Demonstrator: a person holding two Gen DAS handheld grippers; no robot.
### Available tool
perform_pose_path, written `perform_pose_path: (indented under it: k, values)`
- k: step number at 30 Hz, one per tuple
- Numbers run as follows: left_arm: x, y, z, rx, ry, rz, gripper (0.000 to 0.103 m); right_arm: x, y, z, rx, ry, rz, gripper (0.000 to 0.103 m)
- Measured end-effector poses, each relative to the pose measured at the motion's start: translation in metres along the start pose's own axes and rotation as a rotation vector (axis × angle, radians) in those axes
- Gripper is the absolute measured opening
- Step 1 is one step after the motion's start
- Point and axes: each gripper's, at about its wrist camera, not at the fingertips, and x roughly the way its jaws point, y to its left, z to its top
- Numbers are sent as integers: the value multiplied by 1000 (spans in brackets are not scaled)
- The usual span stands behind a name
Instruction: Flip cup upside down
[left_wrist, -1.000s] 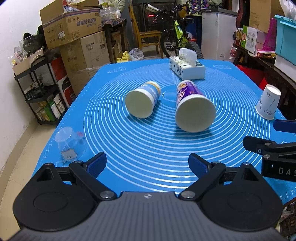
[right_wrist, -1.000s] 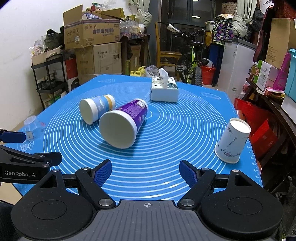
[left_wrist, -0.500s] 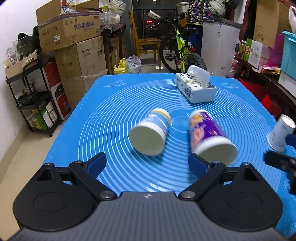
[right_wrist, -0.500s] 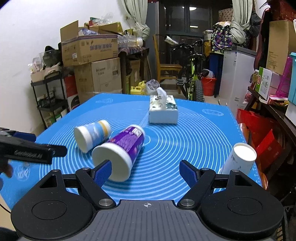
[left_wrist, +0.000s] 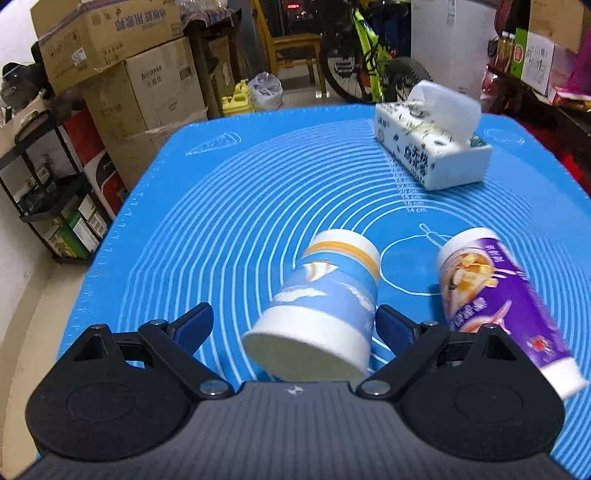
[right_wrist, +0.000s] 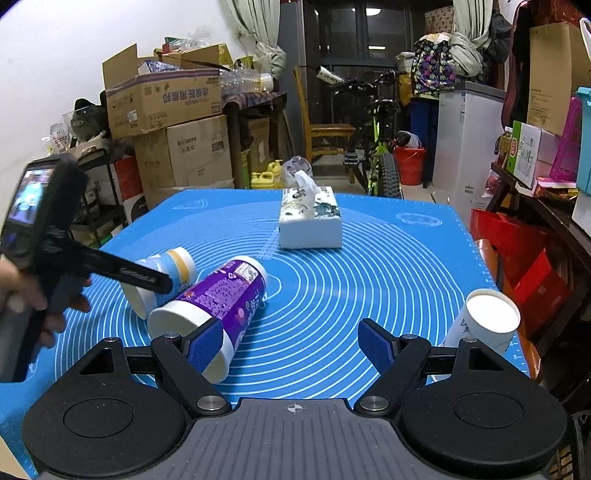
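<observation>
A blue and white paper cup (left_wrist: 325, 302) lies on its side on the blue mat (left_wrist: 258, 192), mouth toward me. My left gripper (left_wrist: 293, 325) is open, its fingers on either side of the cup's mouth end; the right finger looks close to the cup wall. The cup also shows in the right wrist view (right_wrist: 170, 273), partly behind the left gripper's finger. A purple cup (left_wrist: 498, 302) lies on its side just right of it, also seen in the right wrist view (right_wrist: 218, 299). My right gripper (right_wrist: 291, 345) is open and empty, its left finger in front of the purple cup's mouth.
A tissue box (left_wrist: 428, 147) (right_wrist: 310, 218) stands at the far side of the mat. A white paper cup (right_wrist: 484, 325) stands upside down, tilted in view, at the mat's right edge. Boxes, shelves and a bicycle surround the table.
My left gripper has moved forward and down until its fingers straddle the blue cup. The right gripper has hardly moved. Both stay open.
</observation>
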Motion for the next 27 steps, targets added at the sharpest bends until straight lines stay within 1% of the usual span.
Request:
perform_pose_path:
  k: [1,2,3,5,9,13,16,19,22,27]
  values:
    - [3,1,0,4,9,-5,89,1,-1,-1,0,3,1,83]
    - [5,0,-1,6,20,-11,82,3,-1,-2,1,7,1,83]
    - [6,1,1,3,33,-18,78,4,-2,-2,3,9,1,83]
    - [5,1,1,-8,32,-16,77,4,-4,-4,7,11,0,83]
    - [-4,1,2,-23,35,-48,76,3,-5,-6,12,13,0,83]
    - [-30,2,-2,-54,11,-68,76,-3,-7,-8,14,8,-1,83]
    - [-56,3,-13,-68,-20,-92,76,-10,-9,-9,18,3,-7,83]
    - [-81,1,-27,-89,-38,-90,76,-17,-9,-12,20,4,-9,83]
    - [-102,-5,-44,-109,-36,-96,76,-23,-8,-16,23,14,-8,83]
    - [-117,-34,-71,-90,-14,-119,77,-29,-5,-27,26,50,-8,83]
